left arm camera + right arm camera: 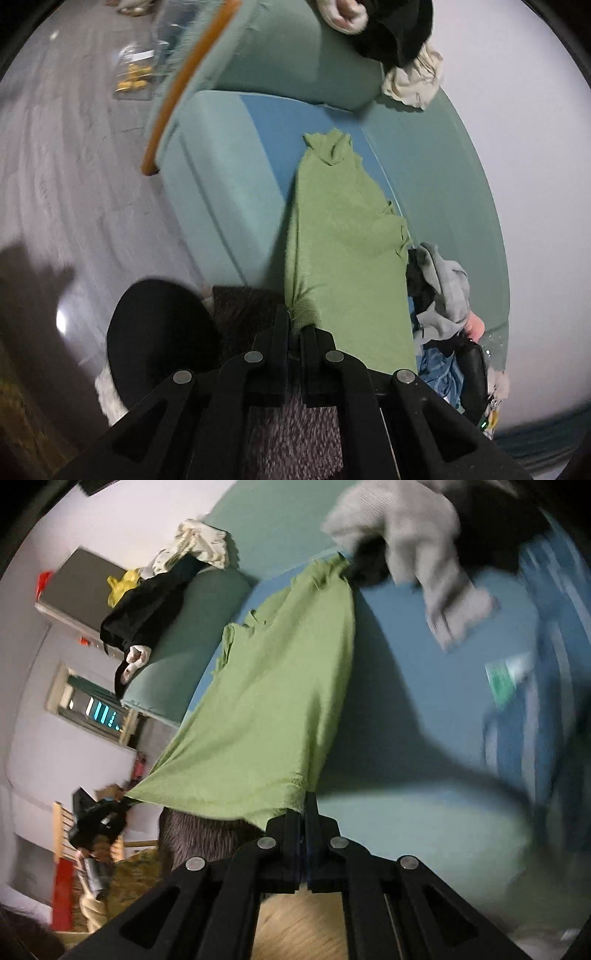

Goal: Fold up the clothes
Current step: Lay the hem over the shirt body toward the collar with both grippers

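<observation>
Green garment (343,236) hung stretched between the two tools, its far end draped down onto the blue seat (269,122) of a teal sofa (229,192). Left tool (294,325) was pressed together on one near corner of the cloth; a frayed tuft stuck out between the fingertips. Right tool (306,805) was likewise pinched tight on the other near corner, seen in its own view, with the left tool (96,819) visible at the far end of the same hem. The near edge ran taut between the two grips.

Progress, as judged: early. The garment was spread out lengthwise but showed no fold yet; a sleeve or collar bunched at its far end. Laying it flat and every fold were left to do.

Other laundry waited: a grey piece (443,284) with blue cloth (443,373) beside the green one on the seat, a black garment (147,602) and a cream one (199,542) heaped on the sofa arm. None looked folded. Both views were smeared by blur at the edges.
</observation>
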The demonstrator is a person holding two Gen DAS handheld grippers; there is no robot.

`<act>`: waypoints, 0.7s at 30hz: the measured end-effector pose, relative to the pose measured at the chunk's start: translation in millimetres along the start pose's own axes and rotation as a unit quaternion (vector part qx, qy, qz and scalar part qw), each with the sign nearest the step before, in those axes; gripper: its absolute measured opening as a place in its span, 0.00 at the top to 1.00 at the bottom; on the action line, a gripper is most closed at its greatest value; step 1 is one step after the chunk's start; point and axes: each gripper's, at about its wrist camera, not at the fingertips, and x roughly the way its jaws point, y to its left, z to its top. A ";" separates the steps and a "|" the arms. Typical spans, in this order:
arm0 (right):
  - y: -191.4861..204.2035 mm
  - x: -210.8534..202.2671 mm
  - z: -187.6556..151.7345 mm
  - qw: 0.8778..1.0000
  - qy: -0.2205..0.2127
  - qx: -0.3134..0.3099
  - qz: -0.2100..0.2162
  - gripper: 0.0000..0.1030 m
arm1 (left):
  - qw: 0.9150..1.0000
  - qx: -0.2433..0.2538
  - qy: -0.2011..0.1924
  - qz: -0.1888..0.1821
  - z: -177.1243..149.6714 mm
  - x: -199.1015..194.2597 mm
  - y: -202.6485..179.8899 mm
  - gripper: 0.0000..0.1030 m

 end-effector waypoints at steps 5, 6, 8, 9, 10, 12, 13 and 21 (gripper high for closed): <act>-8.6 -32.4 -36.1 0.999 -0.012 0.031 0.021 0.98 | 1.000 -0.004 -0.015 0.006 -7.5 -30.3 0.9 0.96; -6.0 -35.4 -38.9 0.999 -0.015 0.032 0.023 0.98 | 1.000 -0.003 -0.016 0.008 -7.6 -32.3 0.0 0.96; -4.4 -42.5 -40.0 0.999 -0.020 0.030 0.023 0.98 | 1.000 0.001 -0.015 0.011 -6.4 -33.1 -4.0 0.96; 0.6 -31.3 -36.2 0.999 -0.020 0.027 0.026 0.98 | 1.000 0.003 -0.012 0.011 -4.4 -30.2 -6.3 0.96; 3.0 -27.6 -28.7 0.999 -0.017 0.020 0.028 0.98 | 1.000 0.007 -0.008 0.012 -0.6 -25.9 -9.2 0.96; 7.9 -19.8 -13.0 0.999 -0.012 0.006 0.029 0.98 | 1.000 0.018 -0.006 0.016 11.7 -16.9 -17.9 0.96; 12.7 -11.7 3.5 1.000 -0.010 -0.008 0.018 0.98 | 1.000 0.022 -0.006 0.018 19.8 -12.7 -23.8 0.96; 34.4 44.9 152.7 0.996 -0.021 -0.069 -0.059 0.98 | 0.990 0.116 -0.001 0.078 133.8 54.5 -105.8 0.96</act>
